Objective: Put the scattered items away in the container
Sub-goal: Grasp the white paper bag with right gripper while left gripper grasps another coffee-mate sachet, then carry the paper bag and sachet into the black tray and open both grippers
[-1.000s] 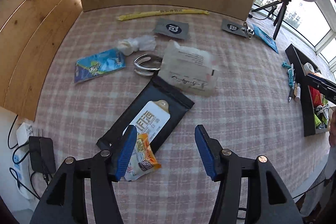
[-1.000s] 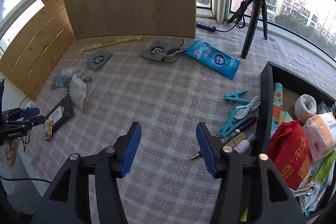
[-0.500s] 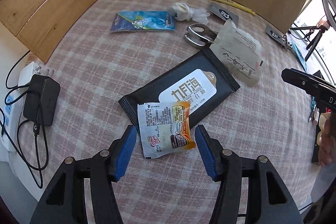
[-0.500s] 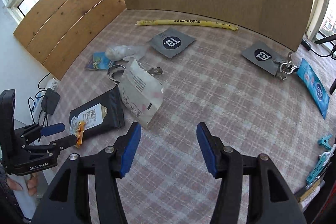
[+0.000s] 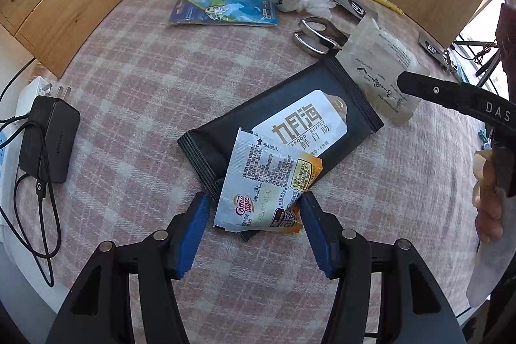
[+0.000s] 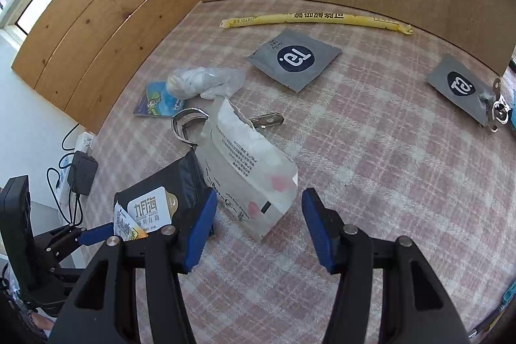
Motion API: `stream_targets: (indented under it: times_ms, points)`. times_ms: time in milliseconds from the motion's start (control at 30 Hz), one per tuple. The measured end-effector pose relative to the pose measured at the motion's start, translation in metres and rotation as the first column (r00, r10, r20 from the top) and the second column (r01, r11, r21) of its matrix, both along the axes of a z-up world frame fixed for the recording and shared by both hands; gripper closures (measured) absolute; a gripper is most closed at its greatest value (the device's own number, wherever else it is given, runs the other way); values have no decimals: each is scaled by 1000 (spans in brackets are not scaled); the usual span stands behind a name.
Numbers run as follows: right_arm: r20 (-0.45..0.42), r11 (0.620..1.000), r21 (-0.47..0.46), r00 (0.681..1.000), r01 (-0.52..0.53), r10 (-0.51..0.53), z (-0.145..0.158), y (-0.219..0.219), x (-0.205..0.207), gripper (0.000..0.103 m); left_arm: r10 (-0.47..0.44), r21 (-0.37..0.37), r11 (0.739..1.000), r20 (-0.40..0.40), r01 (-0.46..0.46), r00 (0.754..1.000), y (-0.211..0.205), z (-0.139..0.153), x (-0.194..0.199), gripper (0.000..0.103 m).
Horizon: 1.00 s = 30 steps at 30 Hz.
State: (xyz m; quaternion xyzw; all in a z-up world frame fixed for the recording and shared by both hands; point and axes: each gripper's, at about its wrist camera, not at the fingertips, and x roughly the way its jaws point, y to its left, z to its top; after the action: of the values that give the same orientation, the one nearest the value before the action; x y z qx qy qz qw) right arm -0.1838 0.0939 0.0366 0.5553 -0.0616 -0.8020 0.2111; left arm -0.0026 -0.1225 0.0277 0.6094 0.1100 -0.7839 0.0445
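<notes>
Coffee sachet (image 5: 264,186) lies on a black pouch (image 5: 280,131), between the spread fingers of the left gripper (image 5: 251,228), seemingly untouched. Right gripper (image 6: 258,224), also apart, hovers by a white paper bag (image 6: 248,170).

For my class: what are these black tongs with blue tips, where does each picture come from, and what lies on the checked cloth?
A person holds two hand-held grippers, each with a camera looking along its fingers. The left gripper shows in the left camera's picture, open around a small silver-and-orange coffee creamer sachet that lies partly on a black wet-wipe packet. The right gripper shows in the right camera's picture, open around the near end of a white paper bag. Neither grips yet. Steel scissors and grey square sachets also lie on the pink checked cloth.
</notes>
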Motion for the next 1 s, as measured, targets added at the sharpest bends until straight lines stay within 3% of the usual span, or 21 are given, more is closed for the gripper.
stream_targets:
  times_ms: [200, 267, 333, 400, 433, 533, 733, 1000]
  points:
    - [12, 1000, -29, 1000, 7, -7, 1, -3, -1, 49, 2, -7, 1000, -3, -2, 1000, -1, -1, 2, 47]
    - [13, 1000, -27, 1000, 1, -1, 2, -5, 0, 54, 6, -4, 1000, -6, -6, 1000, -3, -1, 2, 48]
    - [21, 1000, -11, 1000, -2, 3, 3, -7, 2, 72, 9, -6, 1000, -10, -9, 1000, -5, 0, 5, 50]
    - [29, 1000, -6, 1000, -3, 3, 4, -7, 5, 77, 17, -4, 1000, -16, -17, 1000, -7, 0, 8, 53]
    - [32, 1000, -3, 1000, -1, 1, 4, -6, 7, 88, 19, -1, 1000, -19, -19, 1000, -9, 1, 9, 55]
    - [37, 1000, -18, 999, 7, -6, 8, -4, 13, 96, 35, 15, 999, -26, -34, 999, -15, 2, 15, 63]
    - [-4, 1000, -23, 1000, -15, 15, 23, -7, 31, 101, 54, 33, 998, -35, -53, 998, -25, 6, 30, 82]
    - [-64, 1000, -14, 998, -7, 6, 47, 2, 52, 102, 81, 72, 994, -53, -78, 995, -26, 14, 53, 90]
